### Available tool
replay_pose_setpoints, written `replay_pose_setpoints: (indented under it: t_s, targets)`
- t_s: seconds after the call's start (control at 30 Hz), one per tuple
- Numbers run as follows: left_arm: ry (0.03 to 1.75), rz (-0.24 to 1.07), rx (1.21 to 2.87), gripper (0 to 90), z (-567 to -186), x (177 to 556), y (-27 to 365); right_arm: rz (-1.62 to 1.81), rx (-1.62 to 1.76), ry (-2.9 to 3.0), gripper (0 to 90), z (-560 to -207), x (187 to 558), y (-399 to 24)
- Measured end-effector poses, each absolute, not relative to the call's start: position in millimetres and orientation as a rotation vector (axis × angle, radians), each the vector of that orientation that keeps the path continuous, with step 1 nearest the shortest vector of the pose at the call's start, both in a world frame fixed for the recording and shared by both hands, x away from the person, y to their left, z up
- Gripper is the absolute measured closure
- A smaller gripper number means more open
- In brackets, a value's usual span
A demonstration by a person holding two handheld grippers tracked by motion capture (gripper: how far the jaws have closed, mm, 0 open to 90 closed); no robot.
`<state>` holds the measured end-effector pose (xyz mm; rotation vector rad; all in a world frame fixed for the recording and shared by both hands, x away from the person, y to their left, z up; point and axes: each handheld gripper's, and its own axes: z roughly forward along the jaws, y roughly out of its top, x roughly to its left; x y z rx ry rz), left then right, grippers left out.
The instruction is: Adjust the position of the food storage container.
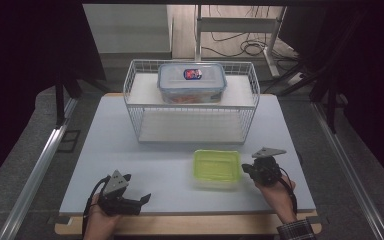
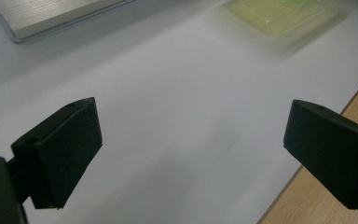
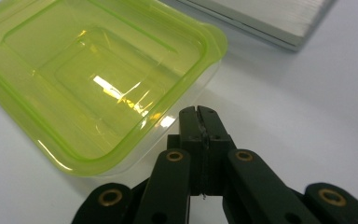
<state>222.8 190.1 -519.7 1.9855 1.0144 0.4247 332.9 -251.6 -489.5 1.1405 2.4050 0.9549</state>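
Observation:
A shallow yellow-green plastic container (image 1: 216, 167) with its lid on sits on the white table, right of centre near the front. My right gripper (image 1: 245, 169) is just off its right side, pointing at it. In the right gripper view the jaws (image 3: 199, 114) are shut together with nothing between them, their tip right beside the container's (image 3: 98, 79) clear wall; I cannot tell whether they touch. My left gripper (image 1: 141, 192) rests at the front left edge. Its jaws (image 2: 191, 149) stand wide open over bare table, and the container (image 2: 284, 14) shows blurred far ahead.
A white wire basket (image 1: 190, 122) stands at the back middle of the table (image 1: 105, 150), holding a clear box with a blue-rimmed lid (image 1: 192, 82). The basket's base (image 3: 270, 18) lies just beyond the green container. A wooden edge (image 2: 317, 196) runs along the table's front.

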Motion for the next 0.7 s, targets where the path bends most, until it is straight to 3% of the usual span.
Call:
replay_pose_setpoints:
  t_s: [0.7]
  targets:
    - [1.004, 0.420, 1.996, 4.4, -520.6, 223.4, 187.7, 1.030, 1.055, 2.436, 89.3, -494.9, 331.2, -204.3]
